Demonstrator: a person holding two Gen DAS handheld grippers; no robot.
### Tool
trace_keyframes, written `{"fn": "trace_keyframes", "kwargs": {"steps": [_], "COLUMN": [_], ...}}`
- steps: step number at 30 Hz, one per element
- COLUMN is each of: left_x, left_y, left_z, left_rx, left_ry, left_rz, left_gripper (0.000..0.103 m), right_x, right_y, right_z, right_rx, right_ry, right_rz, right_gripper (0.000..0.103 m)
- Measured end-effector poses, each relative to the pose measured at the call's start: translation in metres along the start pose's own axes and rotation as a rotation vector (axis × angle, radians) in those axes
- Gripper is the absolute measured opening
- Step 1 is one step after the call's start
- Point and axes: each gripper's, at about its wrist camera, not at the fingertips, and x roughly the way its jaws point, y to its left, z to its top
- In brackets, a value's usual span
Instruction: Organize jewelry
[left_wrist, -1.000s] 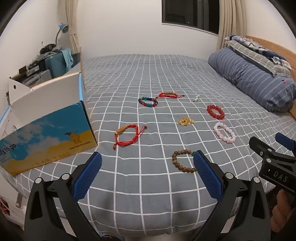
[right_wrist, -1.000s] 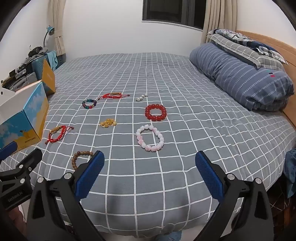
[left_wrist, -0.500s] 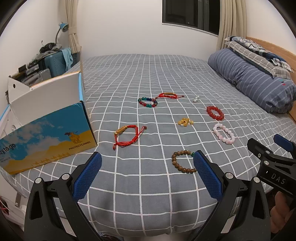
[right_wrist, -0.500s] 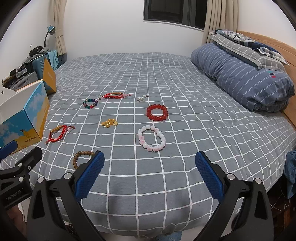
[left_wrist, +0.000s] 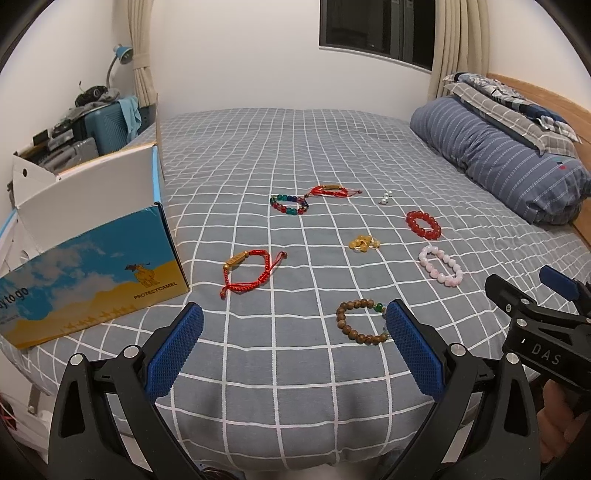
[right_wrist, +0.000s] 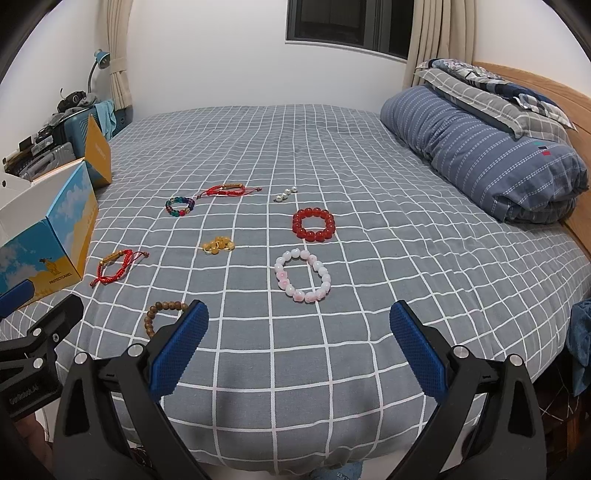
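Across the bed (left_wrist: 295, 155): we see a grey sheet with a white grid, and every piece of jewelry lies on it.
Rolled duvet (right_wrist: 487, 155): blue striped, along the bed's right edge by the wooden headboard.
Box (left_wrist: 92, 273): open cardboard, blue and yellow print, sitting at the bed's near left corner.
Left gripper (left_wrist: 295, 339): we hold it wide open above the near edge with nothing between its blue pads.
Right gripper (right_wrist: 299, 339): we hold it just as wide above the near edge, gripping nothing.
Pink bracelet (right_wrist: 303, 275): pale beads, nearest to our right gripper, toward the near edge.
Red bead bracelet (right_wrist: 314, 224): just beyond the pink one, apart from it.
Wooden bracelet (left_wrist: 364, 321): brown beads with one green bead, close to the near edge, partly hidden behind our left gripper's right pad.
Red cord bracelet (left_wrist: 251, 273): nearest to the box, toward the left edge.
Multicolour bracelet (left_wrist: 290, 204): mid-bed, just beside a second red cord bracelet (left_wrist: 330, 191).
Amber beads (left_wrist: 364, 243): a small heap in the middle of the group.
Pearls (right_wrist: 285, 194): a short row, farthest from the near edge.
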Motion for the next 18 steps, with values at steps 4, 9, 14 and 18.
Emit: {"fn": "trace_keyframes", "kwargs": {"steps": [4,9,14,18], "left_x": [-0.0004,-0.0024,-0.0021,-0.0017], "left_y": [-0.0001,-0.0016,-0.0022,-0.0024], "left_z": [0.0008,0.0010,0.0018,0.0013], "left_rx": [-0.003,0.003,0.004,0.002], "left_ry": [-0.001,-0.004,-0.005,-0.005], "left_rz": [-0.004,-0.008,-0.011,-0.013], "left_gripper": [0.097,0.097,0.097,0.097], "right_x": [0.0004,0.0005,0.0004,0.0007], "right_y": [0.0000,0.0006,0.0016,0.0023], "right_z": [0.0002,0.0005,0.0008,0.0006], "right_rx": [0.000,-0.002,-0.003,-0.003], "right_ry": [0.000,-0.002,-0.004,-0.003], "right_rz": [0.001,0.000,-0.001,-0.001], "right_gripper": [0.095,0.095,0.095,0.095]}}
